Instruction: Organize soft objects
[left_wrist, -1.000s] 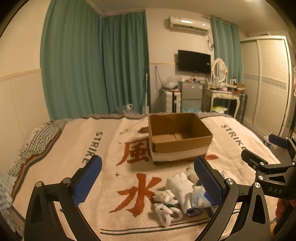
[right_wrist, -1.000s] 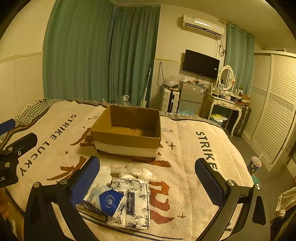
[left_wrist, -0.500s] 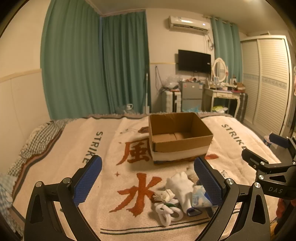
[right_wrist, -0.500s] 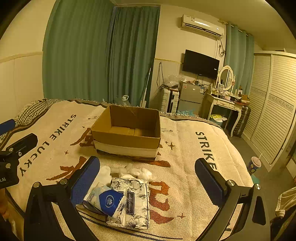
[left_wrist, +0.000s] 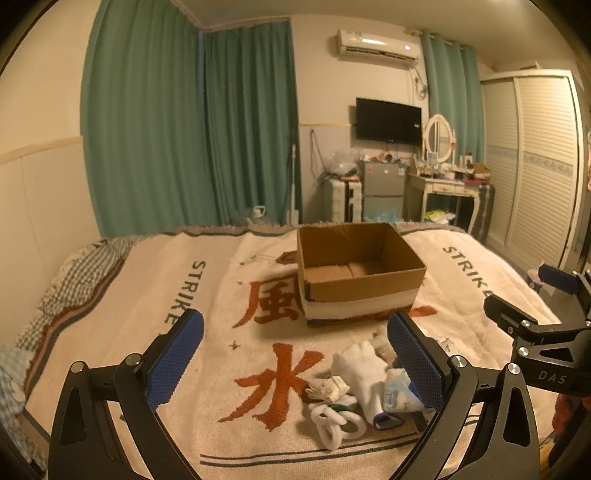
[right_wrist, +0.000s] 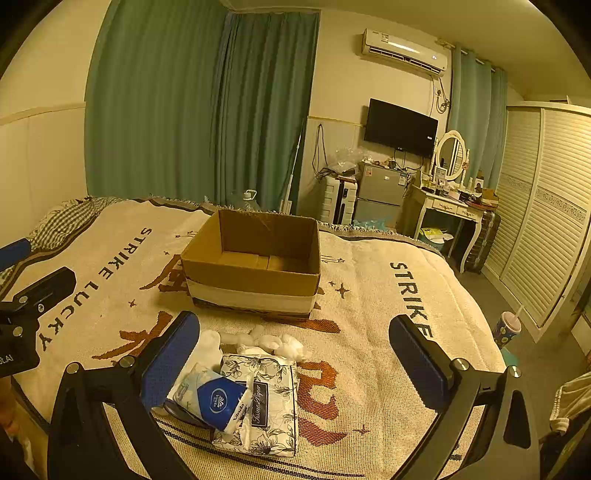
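Note:
An open, empty cardboard box (left_wrist: 360, 271) (right_wrist: 255, 264) stands mid-bed on the printed blanket. In front of it lies a pile of soft items: a white glove (left_wrist: 360, 373), a white looped cord (left_wrist: 334, 424), a small blue-and-white tissue pack (left_wrist: 397, 393) (right_wrist: 210, 397), a floral tissue pack (right_wrist: 267, 400) and white cotton pieces (right_wrist: 275, 341). My left gripper (left_wrist: 295, 363) hovers open above the blanket, left of the pile. My right gripper (right_wrist: 295, 363) is open above the floral pack, holding nothing. The right gripper's body also shows at the right of the left wrist view.
The cream blanket (left_wrist: 207, 295) with red characters covers the bed; a checkered pillow (left_wrist: 81, 273) lies far left. Beyond the bed are green curtains, a small fridge (right_wrist: 378, 194), a dressing table (right_wrist: 452, 206) and a wardrobe. A cup with a straw (right_wrist: 508, 328) stands on the floor.

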